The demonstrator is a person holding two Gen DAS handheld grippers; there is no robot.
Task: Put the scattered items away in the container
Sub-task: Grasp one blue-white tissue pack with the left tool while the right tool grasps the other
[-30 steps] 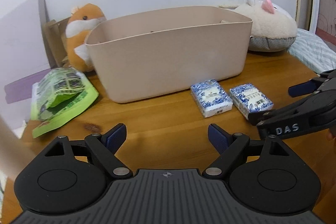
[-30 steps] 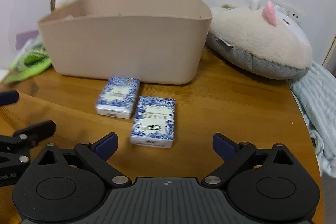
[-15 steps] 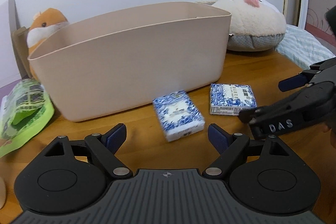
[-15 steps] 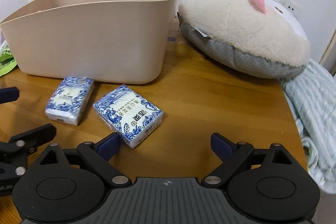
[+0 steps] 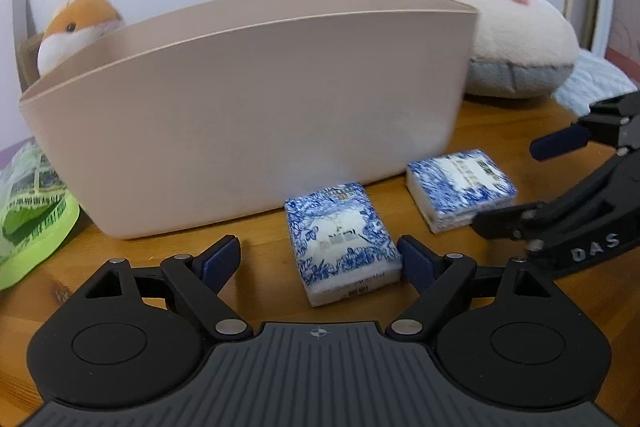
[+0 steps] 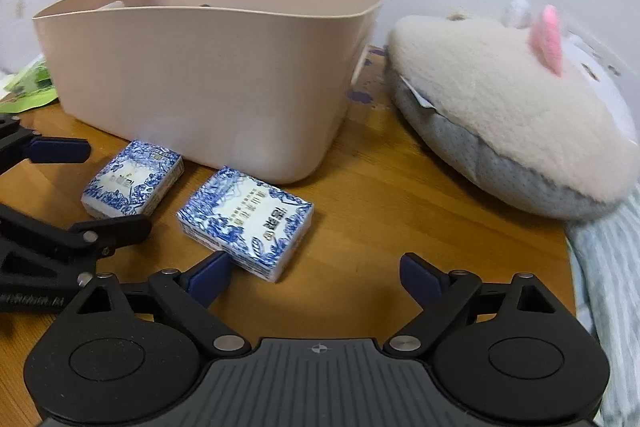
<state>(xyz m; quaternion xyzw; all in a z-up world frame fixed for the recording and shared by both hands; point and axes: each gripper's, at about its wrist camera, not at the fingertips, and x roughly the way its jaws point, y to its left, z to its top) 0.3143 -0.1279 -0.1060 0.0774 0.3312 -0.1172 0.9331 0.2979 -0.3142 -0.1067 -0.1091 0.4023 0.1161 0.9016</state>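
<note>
While both tools (image 5: 320, 259) (image 6: 314, 273) are closing in spread, beige bin (image 5: 256, 131) is blocking behind tissue packs (image 5: 342, 247) (image 6: 246, 221).

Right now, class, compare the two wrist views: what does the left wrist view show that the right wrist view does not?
Left wrist view only: the open left tool reaching around one blue-and-white tissue pack.

Right wrist view only: the open right tool, the purple stains on the wooden table and the striped blue cloth.

Both: the beige plastic tub, the second tissue pack, the orange hamster plush, the cream plush slipper and the green packet.
</note>
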